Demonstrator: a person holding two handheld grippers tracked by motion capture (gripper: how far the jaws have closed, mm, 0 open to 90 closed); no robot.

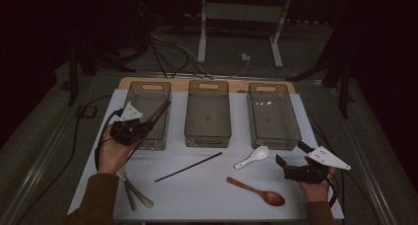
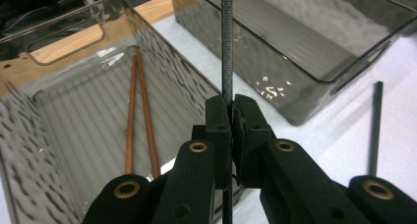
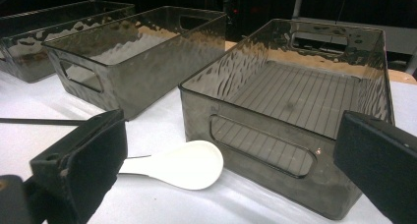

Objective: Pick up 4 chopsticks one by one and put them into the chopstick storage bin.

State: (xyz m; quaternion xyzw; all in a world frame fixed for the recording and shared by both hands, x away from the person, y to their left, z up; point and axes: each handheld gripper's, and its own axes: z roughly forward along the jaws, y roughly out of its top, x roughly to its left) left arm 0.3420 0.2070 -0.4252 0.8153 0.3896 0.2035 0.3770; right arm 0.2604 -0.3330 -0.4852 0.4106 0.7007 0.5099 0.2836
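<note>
Black and thin, a ridged chopstick (image 2: 226, 52) stands pinched between the closed jaws of the left gripper (image 2: 231, 117), over the near rim of the left bin (image 2: 64, 35), a smoky, rippled plastic box with a ribbed floor. Two slim brown chopsticks (image 2: 139, 111) lie inside it. Its black mate (image 1: 188, 167) lies on the white table (image 1: 207, 195). The right gripper (image 3: 226, 150) rests wide open and empty, near a glossy white spoon (image 3: 182, 164).

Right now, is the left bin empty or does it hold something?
Not empty: the left bin holds two brown chopsticks lying on its ribbed floor.
</note>
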